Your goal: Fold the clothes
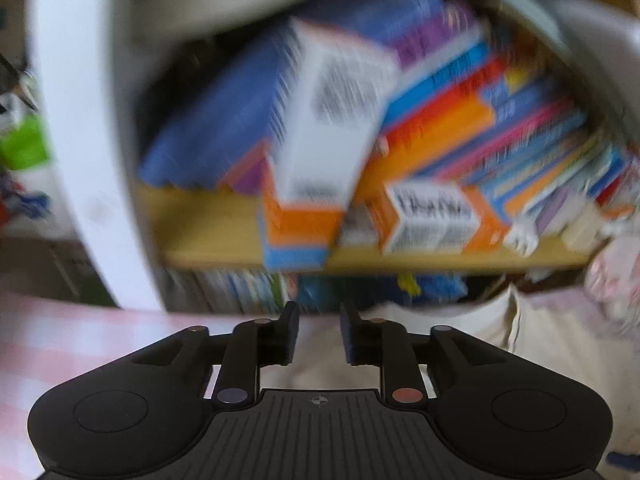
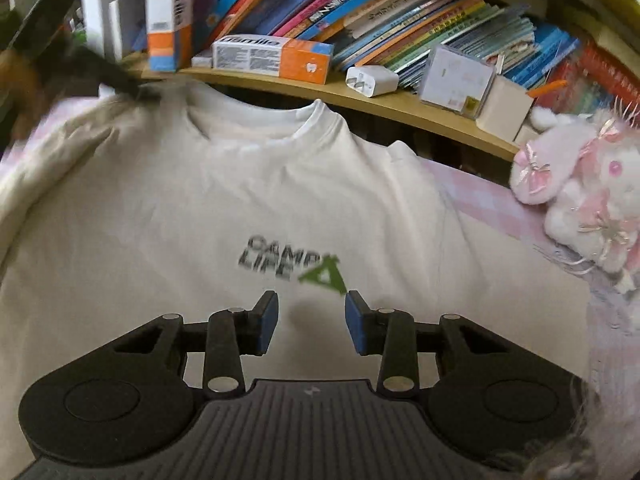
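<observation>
A cream T-shirt printed "CAMP LIFE" with a green tent lies face up and spread on a pink checked cover, collar toward the shelf. My right gripper hovers open over the chest, just below the print, with nothing between its blue pads. The left wrist view is motion-blurred. In it my left gripper shows a narrow gap with nothing pinched, above the shirt's edge. A dark blurred shape, which looks like that gripper, sits at the shirt's far-left shoulder.
A wooden bookshelf full of leaning books runs right behind the collar. On its ledge stand orange-and-white boxes, a white charger and a clear case. A pink-and-white plush toy lies right of the shirt. A white post rises at left.
</observation>
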Demonstrator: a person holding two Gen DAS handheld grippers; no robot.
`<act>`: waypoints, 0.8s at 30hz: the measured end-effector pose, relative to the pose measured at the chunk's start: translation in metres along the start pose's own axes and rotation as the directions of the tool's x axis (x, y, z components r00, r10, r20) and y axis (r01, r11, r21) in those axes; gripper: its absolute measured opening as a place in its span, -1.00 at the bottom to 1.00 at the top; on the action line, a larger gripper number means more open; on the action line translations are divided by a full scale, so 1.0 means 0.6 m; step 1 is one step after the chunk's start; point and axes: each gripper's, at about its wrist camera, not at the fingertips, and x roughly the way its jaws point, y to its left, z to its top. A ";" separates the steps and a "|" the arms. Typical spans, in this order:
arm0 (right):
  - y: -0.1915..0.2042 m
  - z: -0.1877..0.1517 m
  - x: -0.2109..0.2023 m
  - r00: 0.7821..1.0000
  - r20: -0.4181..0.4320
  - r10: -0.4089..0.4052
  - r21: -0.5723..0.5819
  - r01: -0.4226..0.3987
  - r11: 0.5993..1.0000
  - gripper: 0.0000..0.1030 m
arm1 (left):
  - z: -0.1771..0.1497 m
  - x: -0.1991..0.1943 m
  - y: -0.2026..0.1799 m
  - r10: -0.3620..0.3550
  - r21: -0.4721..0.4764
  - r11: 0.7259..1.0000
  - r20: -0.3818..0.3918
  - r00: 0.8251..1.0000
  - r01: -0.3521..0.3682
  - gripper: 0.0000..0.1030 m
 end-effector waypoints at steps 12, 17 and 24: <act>-0.042 -0.101 -0.091 0.994 0.020 -0.106 0.052 0.105 0.993 -0.28 | -0.315 -0.302 0.121 0.224 -0.035 0.974 -0.034 0.974 -0.225 -0.04; -0.033 -0.147 -0.113 0.992 -0.013 -0.125 0.072 0.125 0.989 -0.28 | -0.395 -0.326 0.129 0.268 -0.246 0.930 -0.053 0.962 -0.272 -0.02; -0.019 -0.172 -0.140 0.993 -0.021 -0.118 0.084 0.119 0.989 -0.28 | -0.377 -0.297 0.153 0.270 -0.450 0.860 0.006 0.963 -0.238 -0.37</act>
